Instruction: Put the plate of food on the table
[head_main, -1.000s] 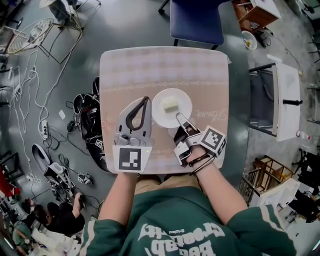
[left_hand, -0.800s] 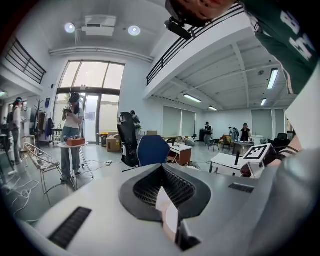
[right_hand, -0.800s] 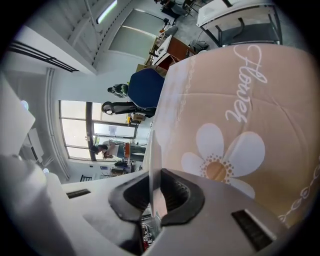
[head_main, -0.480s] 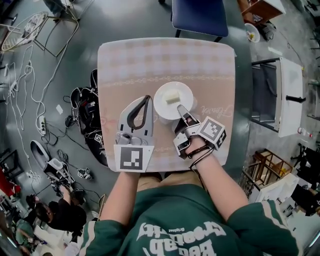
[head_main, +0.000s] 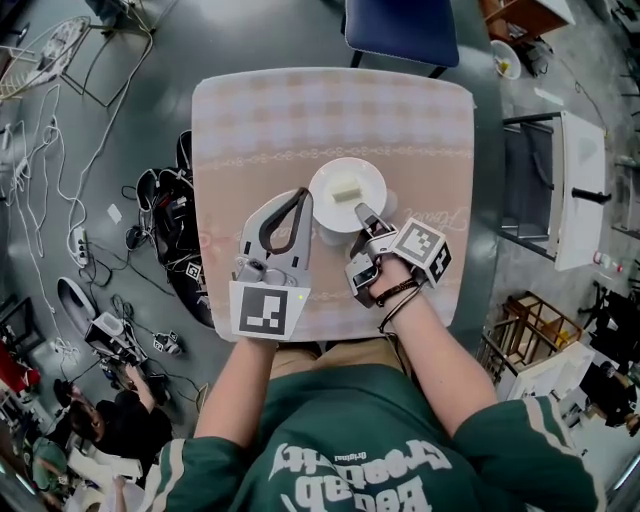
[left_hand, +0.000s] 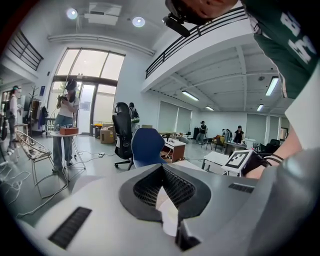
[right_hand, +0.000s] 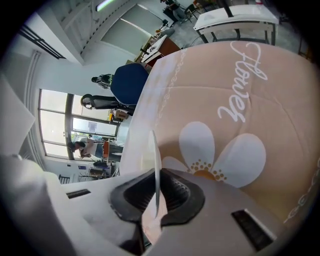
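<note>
As jaws pinch plate (head_main: 347, 193), chair (head_main: 400, 30) beyond.

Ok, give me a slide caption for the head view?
Right gripper clamps the plate of food over the table; left gripper shut beside it.

White plate (head_main: 324, 197); pale-yellow food (head_main: 346, 190); beige checked tablecloth (head_main: 260, 120), white daisy print (right_hand: 220, 152); blue chair (head_main: 400, 28).
</note>
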